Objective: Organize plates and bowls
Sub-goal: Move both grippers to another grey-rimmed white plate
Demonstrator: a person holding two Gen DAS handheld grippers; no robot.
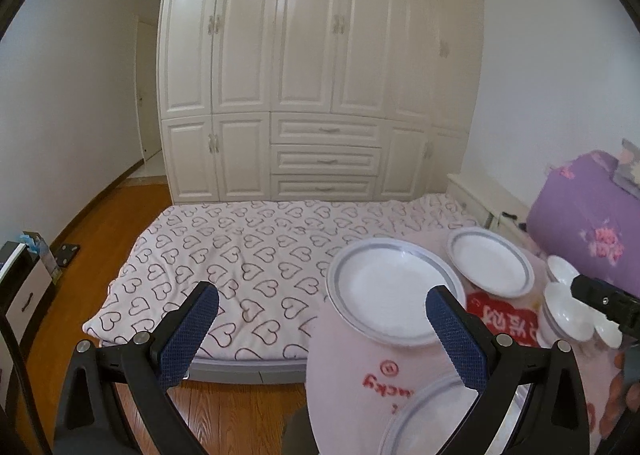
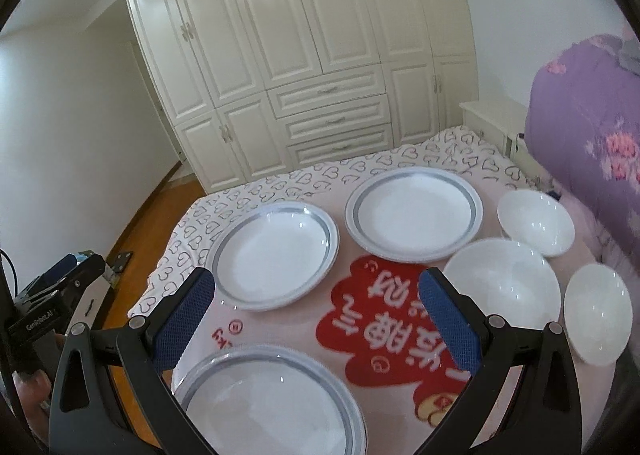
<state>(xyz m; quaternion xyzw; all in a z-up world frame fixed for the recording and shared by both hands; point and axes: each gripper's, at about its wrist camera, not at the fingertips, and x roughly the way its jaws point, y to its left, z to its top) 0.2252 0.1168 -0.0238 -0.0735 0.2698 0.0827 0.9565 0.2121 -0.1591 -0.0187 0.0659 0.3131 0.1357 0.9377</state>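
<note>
We hold the left gripper with its blue-padded fingers spread wide apart and nothing between them; it hovers over the near edge of the bed, half above the wooden floor. The right gripper likewise stands wide open and holds nothing; it hangs above the pink cloth with red lettering that covers the near part of the bed.

Three grey-rimmed plates lie flat on that cloth, each apart from the others; the near plate sits below the right gripper, low between its fingers and closer to the left one; the middle plate lies just beyond the left fingertip; the far plate lies farther back, ahead of the gap between the fingers. Three white bowls stand upright to the right of the plates; the large bowl sits just beyond the right fingertip, the far bowl behind it, and the right bowl off to the side, near the large one, though we cannot tell whether they touch.

In the left wrist view the middle plate lies just behind the right finger of the left gripper; the far plate sits beyond it. A purple quilt is piled at the right; a white wardrobe stands behind the bed.
</note>
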